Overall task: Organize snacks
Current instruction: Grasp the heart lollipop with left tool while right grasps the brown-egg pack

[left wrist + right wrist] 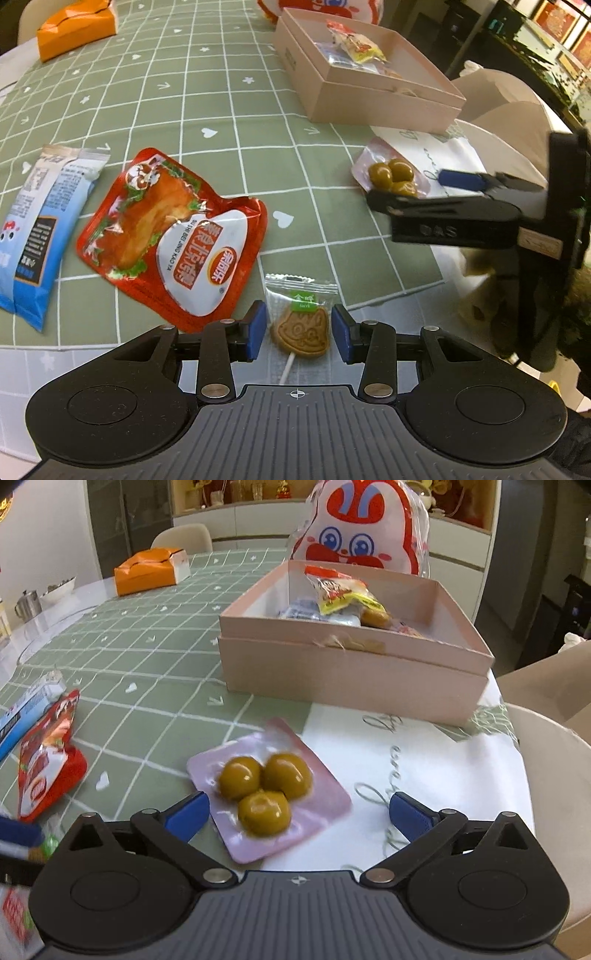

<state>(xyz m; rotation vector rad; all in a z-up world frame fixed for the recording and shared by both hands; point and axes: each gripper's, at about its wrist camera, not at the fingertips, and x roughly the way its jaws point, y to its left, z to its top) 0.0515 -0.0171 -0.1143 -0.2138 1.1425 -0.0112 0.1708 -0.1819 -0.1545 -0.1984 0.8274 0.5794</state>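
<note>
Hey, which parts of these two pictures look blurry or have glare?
Left wrist view: glare on the red foil pouch, far right edge smeared. Right wrist view: pink olive pack slightly motion-blurred, bottom-left corner badly blurred; grid lines bow in both.

1. Left gripper [299,330]: tilted steeply down at the table, jaws part-open, blue pads [256,329] clear of anything on both sides.
2. Right gripper [298,812]: angled down, jaws spread wide, nothing clamped.
3. In the left wrist view, right gripper sits off to the right, lying sideways.
</note>
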